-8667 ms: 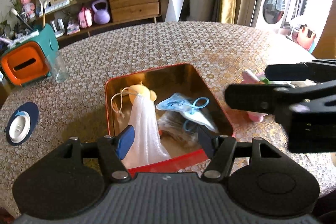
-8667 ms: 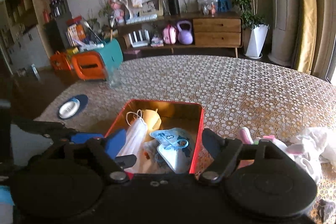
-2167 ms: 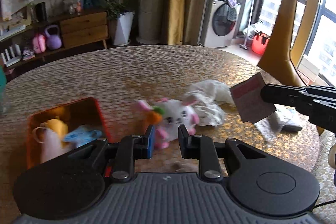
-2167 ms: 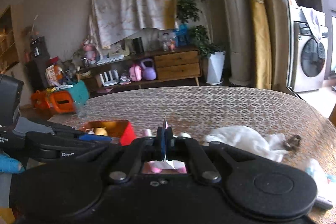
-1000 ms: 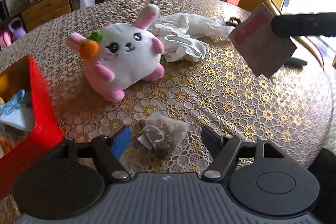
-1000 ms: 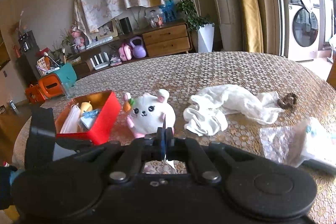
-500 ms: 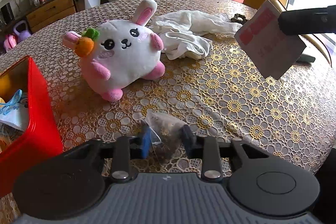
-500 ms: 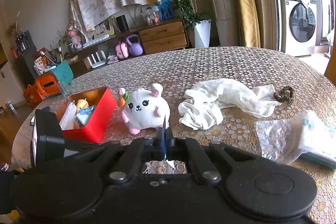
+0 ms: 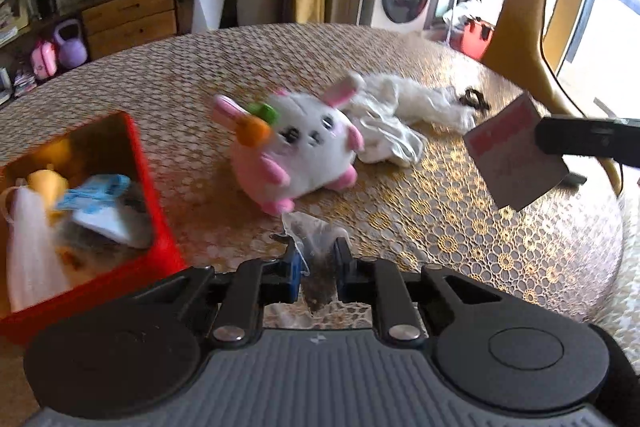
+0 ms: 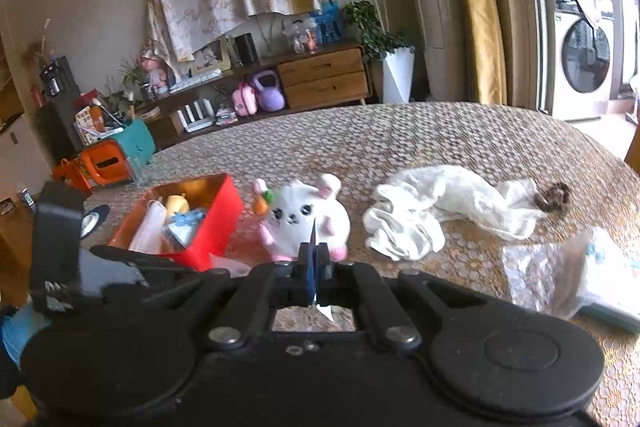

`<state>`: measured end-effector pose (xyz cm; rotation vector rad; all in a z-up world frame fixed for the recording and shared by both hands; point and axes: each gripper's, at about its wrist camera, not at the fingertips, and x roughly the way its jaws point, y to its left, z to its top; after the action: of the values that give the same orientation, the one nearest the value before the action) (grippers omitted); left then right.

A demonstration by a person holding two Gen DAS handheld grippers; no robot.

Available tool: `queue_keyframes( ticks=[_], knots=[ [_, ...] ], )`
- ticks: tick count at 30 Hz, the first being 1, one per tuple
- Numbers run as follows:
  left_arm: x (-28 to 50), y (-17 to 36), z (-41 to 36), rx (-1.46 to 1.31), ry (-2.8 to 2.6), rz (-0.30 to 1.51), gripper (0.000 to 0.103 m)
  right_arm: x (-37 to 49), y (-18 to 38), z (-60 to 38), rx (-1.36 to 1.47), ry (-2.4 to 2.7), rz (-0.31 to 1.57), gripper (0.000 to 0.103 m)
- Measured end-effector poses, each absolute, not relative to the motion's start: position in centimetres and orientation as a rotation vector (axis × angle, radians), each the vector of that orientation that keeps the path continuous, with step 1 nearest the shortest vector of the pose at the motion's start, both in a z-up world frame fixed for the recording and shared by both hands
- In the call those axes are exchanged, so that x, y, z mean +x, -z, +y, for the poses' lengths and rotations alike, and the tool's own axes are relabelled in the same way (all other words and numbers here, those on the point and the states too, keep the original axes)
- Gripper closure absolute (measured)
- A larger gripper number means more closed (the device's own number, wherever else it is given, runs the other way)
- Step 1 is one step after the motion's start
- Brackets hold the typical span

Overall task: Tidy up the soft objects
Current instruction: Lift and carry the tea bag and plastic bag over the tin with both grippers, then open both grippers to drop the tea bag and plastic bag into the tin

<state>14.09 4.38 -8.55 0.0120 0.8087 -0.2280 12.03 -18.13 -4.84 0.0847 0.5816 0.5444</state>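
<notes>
My left gripper (image 9: pixel 316 261) has its jaws closing on a small mesh sachet (image 9: pixel 314 235) of dark bits; the pads press it and it hangs clear of the table. My right gripper (image 10: pixel 315 267) is shut on a thin red-and-white paper packet (image 9: pixel 516 155), which the right wrist view shows edge-on. A white and pink plush bunny (image 9: pixel 304 151) holding a carrot lies just beyond the sachet. The red tin (image 9: pixel 158 215) at the left holds a yellow toy, a face mask and white netting. Crumpled white cloth (image 9: pixel 392 123) lies behind the bunny.
A dark hair tie (image 10: pixel 554 195) sits past the cloth, and a clear plastic bag (image 10: pixel 560 275) lies at the right. The round table (image 9: pixel 460 227) has a patterned gold cover. A yellow chair back (image 9: pixel 520 27) stands at its far right edge.
The left jaws went from wide open around the sachet on the table to closed on it, then rose with it. The right gripper kept still with its packet.
</notes>
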Motion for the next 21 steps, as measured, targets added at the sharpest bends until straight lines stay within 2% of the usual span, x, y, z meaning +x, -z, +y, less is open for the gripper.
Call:
queue_keyframes(
  ticks=[13,21],
  knots=[
    [12.5,2.2,12.6,0.005,0.104,0.736,0.087,12.3,1.4,-10.9,0.074,-0.673,0.518,0.103],
    [14.6,0.8,17.7,-0.005,0.011,0.734,0.087,13.9,0.8,-5.9,0.066,-0.741,0.531,0.103]
  ],
)
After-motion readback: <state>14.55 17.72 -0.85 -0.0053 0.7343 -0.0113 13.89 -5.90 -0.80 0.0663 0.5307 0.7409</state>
